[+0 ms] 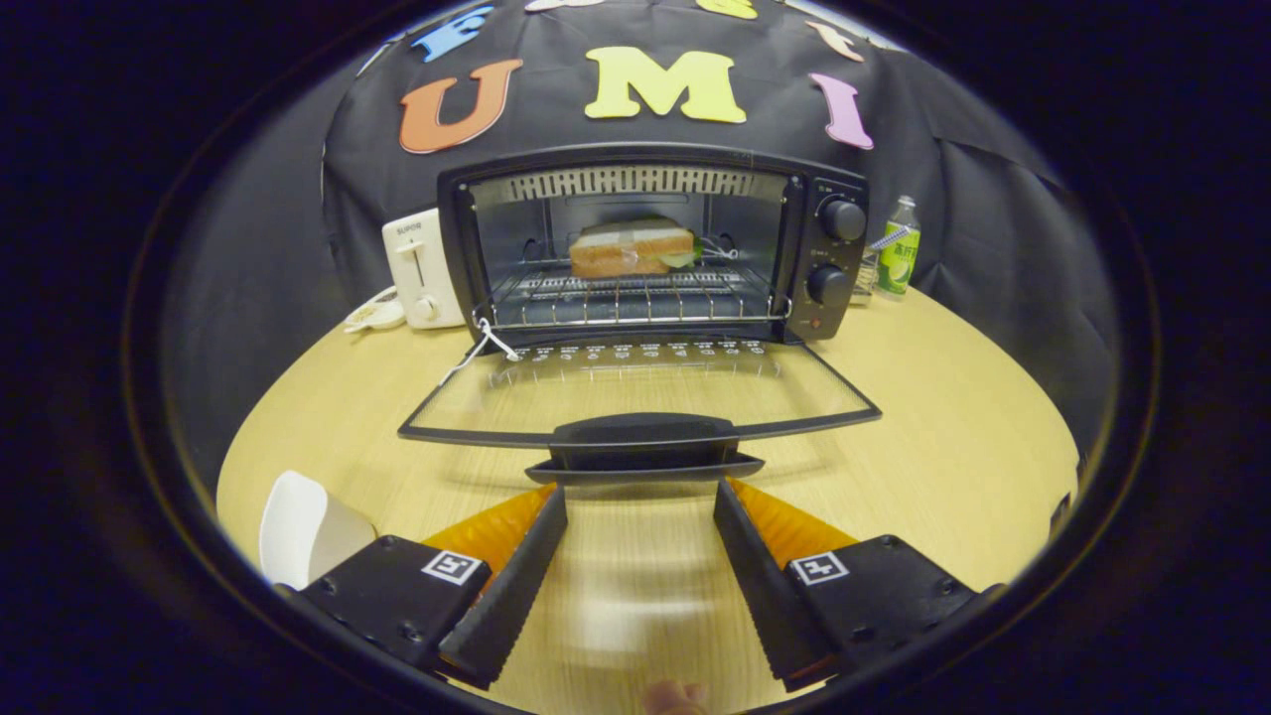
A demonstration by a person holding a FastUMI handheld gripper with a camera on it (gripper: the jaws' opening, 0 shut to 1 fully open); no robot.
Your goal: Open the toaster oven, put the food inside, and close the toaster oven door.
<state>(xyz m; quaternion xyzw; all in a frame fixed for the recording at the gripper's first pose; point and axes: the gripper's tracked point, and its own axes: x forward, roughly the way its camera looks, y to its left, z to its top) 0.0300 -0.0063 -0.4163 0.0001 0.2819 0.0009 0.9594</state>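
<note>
A round pale wooden bench (943, 437) carries a black metal toaster oven (650, 243), its glass door (635, 397) folded down flat toward the gripper (640, 497). Inside the oven, on the wire rack (626, 296), sits a layered sandwich (632, 248). Left of the oven stands a white pop-up toaster (422, 268); right of it, a green-labelled bottle (899, 248). The fingers are spread apart, holding nothing, their tips just short of the door's black handle (643, 447).
</note>
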